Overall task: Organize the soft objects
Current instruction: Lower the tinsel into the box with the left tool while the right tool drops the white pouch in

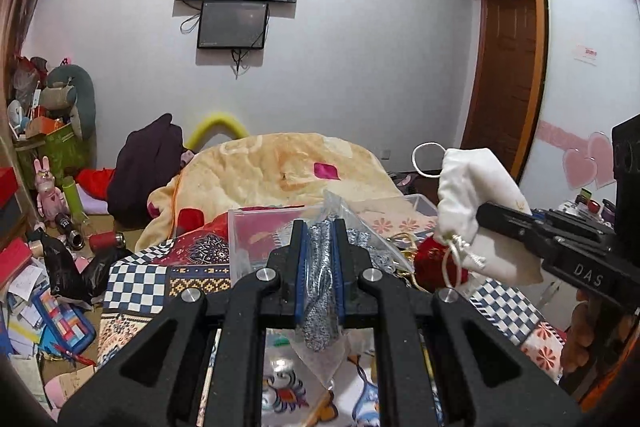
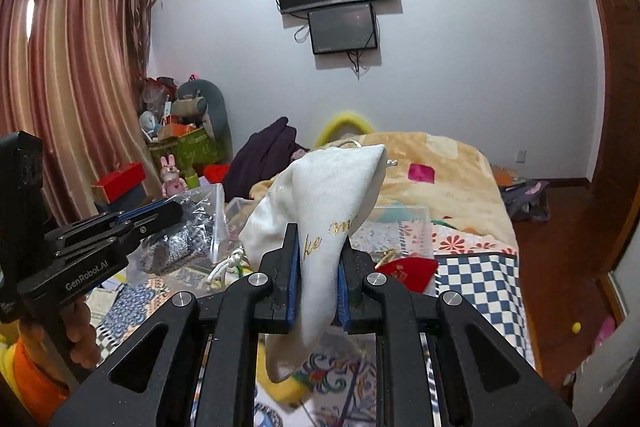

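My left gripper (image 1: pixel 321 227) is shut on a clear plastic bag of silver-grey knit fabric (image 1: pixel 320 303), held above the bed; it also shows in the right wrist view (image 2: pixel 176 239). My right gripper (image 2: pixel 318 235) is shut on a white drawstring pouch (image 2: pixel 324 195) with gold lettering, held up over the bed; the pouch shows at the right of the left wrist view (image 1: pixel 476 203). A clear plastic box (image 1: pixel 264 231) stands on the bed just beyond both grippers. A red pouch (image 1: pixel 436 263) lies next to the box.
The bed carries a patterned quilt (image 1: pixel 136 279) and a yellow blanket (image 1: pixel 280 167). A dark garment (image 1: pixel 148 171) lies at its far left. Clutter, toys and boxes (image 1: pixel 52 131) fill the floor on the left. A wardrobe (image 1: pixel 580 67) stands on the right.
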`<state>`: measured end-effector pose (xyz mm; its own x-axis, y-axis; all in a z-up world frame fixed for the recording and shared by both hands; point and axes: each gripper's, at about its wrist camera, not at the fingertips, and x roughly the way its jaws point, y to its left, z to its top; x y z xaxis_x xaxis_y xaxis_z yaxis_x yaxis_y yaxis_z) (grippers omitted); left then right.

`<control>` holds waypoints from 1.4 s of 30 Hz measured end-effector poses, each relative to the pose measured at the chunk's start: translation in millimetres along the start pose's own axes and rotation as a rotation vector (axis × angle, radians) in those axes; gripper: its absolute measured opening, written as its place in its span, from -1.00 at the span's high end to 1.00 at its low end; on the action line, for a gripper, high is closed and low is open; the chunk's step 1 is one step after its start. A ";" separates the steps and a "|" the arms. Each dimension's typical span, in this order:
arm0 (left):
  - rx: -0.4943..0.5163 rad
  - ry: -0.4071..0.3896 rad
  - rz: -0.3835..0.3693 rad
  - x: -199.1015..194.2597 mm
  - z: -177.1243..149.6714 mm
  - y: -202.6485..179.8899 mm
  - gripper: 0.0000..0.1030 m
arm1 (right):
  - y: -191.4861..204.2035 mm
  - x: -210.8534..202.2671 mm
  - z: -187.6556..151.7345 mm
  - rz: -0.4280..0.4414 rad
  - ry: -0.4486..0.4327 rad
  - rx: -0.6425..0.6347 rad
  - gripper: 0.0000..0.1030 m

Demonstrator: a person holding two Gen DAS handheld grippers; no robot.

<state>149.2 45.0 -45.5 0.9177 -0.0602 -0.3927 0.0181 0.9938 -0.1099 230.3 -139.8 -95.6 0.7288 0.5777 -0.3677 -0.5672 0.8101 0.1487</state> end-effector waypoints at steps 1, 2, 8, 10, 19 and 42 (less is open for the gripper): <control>-0.006 0.005 -0.001 4.1 0.3 0.9 0.79 | 0.7 4.3 -0.6 -0.005 0.008 -0.003 0.73; -0.014 0.017 -0.007 11.6 0.4 3.3 0.79 | 1.0 9.5 -0.9 -0.005 0.018 -0.003 0.73; -0.010 0.070 0.033 45.1 -3.8 8.0 0.79 | 2.3 36.4 -5.3 0.004 0.086 -0.009 0.72; -0.020 0.092 0.029 53.5 -6.8 9.7 0.79 | 4.5 44.5 -7.8 0.007 0.113 -0.019 0.72; -0.008 0.165 0.026 75.5 -23.6 7.4 0.79 | 11.8 62.6 -14.4 -0.028 0.155 -0.082 0.71; 0.059 0.065 0.016 1.0 -26.5 -16.1 -0.59 | 6.0 4.6 -18.5 -0.051 0.064 -0.104 -0.48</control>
<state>139.3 26.5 -68.3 0.8904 -0.0484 -0.4525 0.0288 0.9983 -0.0501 223.2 -134.1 -113.3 0.7336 0.5256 -0.4308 -0.5691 0.8216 0.0332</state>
